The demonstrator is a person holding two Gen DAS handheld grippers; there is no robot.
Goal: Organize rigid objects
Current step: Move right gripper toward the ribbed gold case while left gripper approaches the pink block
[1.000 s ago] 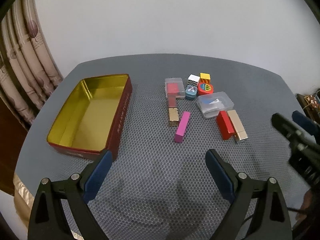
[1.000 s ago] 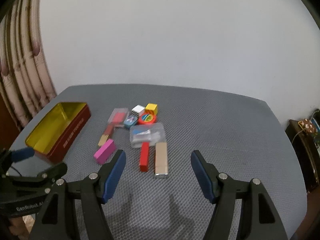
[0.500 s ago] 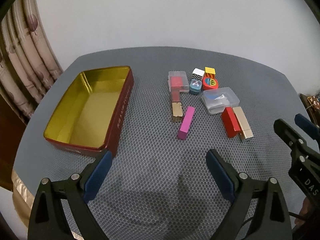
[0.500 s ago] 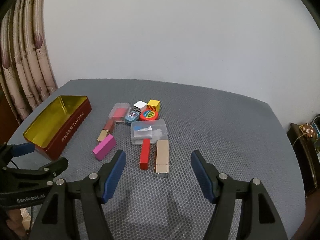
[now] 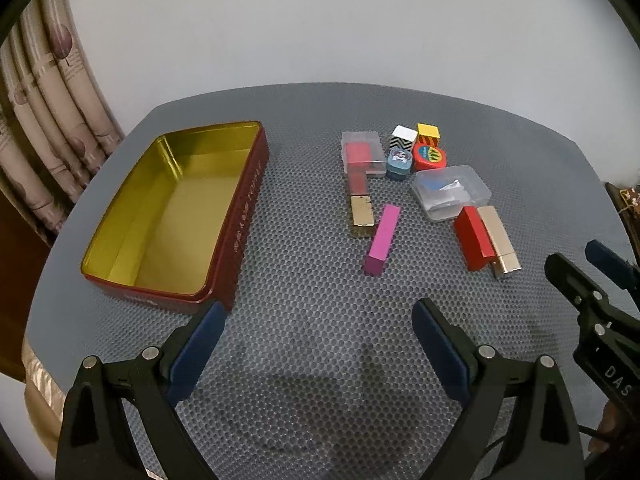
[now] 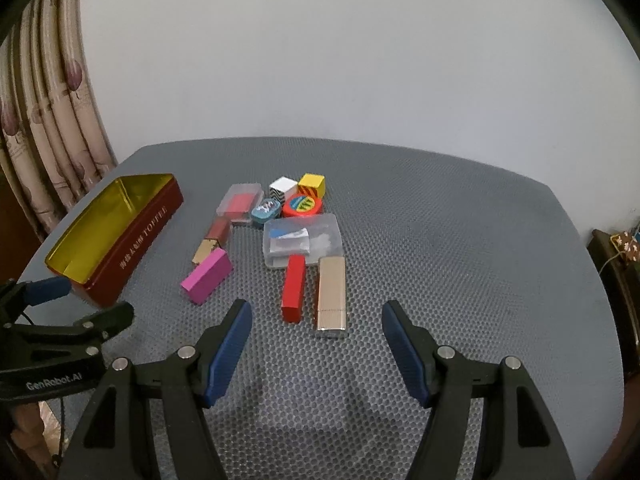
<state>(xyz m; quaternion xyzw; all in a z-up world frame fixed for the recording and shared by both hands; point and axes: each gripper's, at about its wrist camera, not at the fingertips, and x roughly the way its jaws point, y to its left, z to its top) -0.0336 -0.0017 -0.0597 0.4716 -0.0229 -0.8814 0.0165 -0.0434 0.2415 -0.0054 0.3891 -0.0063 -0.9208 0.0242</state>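
Each camera sits on its own hand-held gripper, above the near edge of the worktop (image 5: 304, 312), and looks down and forward toward the far edge. The left view sits nearer the left edge, the right view nearer the right. Both see the red tin (image 5: 240, 216) (image 6: 136, 240) and each other's gripper.

- Left hand-held gripper (image 5: 318, 318): has risen and pitched down over the bench's near edge; red tin (image 5: 240, 216) now seen more from above.
- Right hand-held gripper (image 6: 316, 322): has advanced toward the gold bar (image 6: 331, 294) and red bar (image 6: 294, 288); jaws wide apart, nothing between them.
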